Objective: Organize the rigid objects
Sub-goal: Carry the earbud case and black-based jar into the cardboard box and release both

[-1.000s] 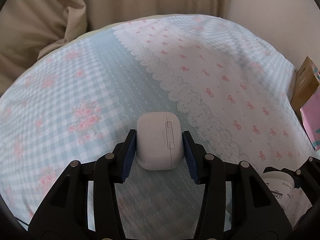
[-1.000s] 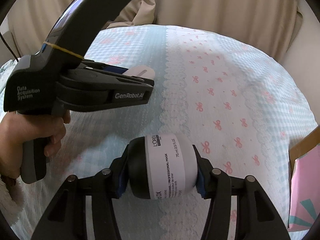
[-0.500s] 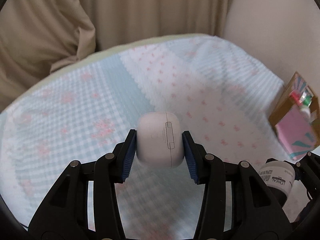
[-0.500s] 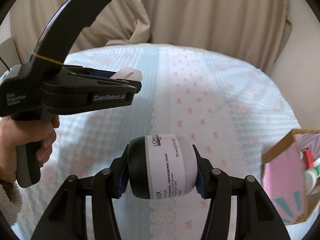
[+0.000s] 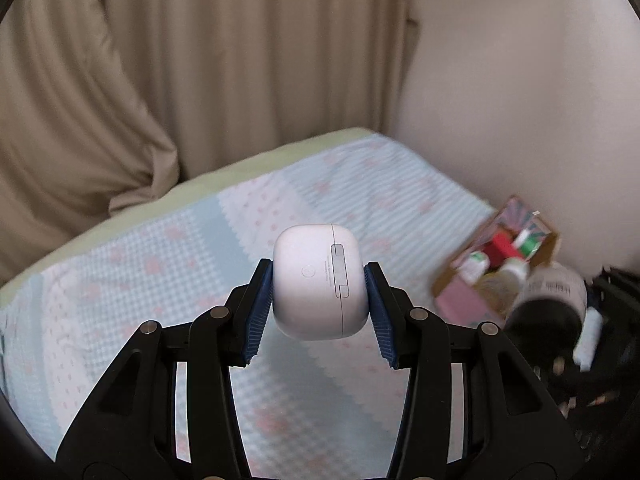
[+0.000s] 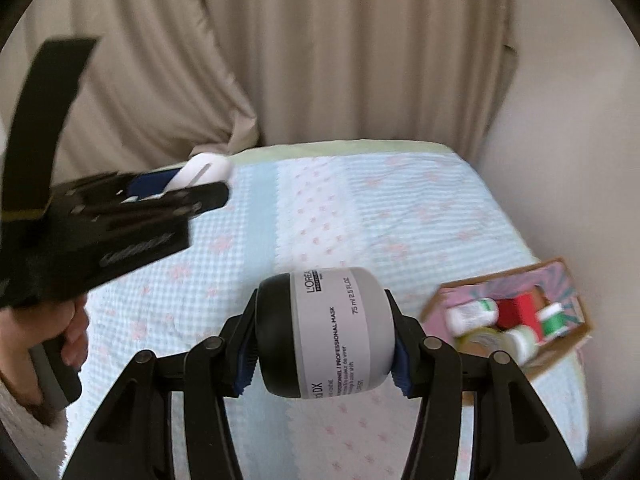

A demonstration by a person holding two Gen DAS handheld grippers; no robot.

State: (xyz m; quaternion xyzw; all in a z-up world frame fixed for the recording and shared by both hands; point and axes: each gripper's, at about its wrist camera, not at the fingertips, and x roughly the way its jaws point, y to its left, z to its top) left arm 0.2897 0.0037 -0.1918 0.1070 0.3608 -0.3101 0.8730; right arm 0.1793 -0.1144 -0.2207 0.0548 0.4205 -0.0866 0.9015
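My left gripper [image 5: 319,280] is shut on a white earbud case [image 5: 320,282], held high above the bed. My right gripper [image 6: 325,330] is shut on a small jar [image 6: 324,332] with a black lid and a grey label, lying sideways between the blue pads. In the left wrist view the jar [image 5: 554,292] shows blurred at the right edge. In the right wrist view the left gripper [image 6: 200,184] with the white case [image 6: 204,170] shows at the left, held by a hand [image 6: 74,328]. A cardboard box [image 6: 560,354] holding several small bottles sits on the bed at the right.
The bed is covered by a pale blue and white quilt [image 5: 180,272] with pink bows. Beige curtains [image 5: 160,80] hang behind it and a plain wall [image 5: 520,100] stands at the right. The box [image 5: 448,276] sits close to that wall.
Both grippers have risen well above the quilt with their objects still held. The box of bottles has come fully into view at the right.
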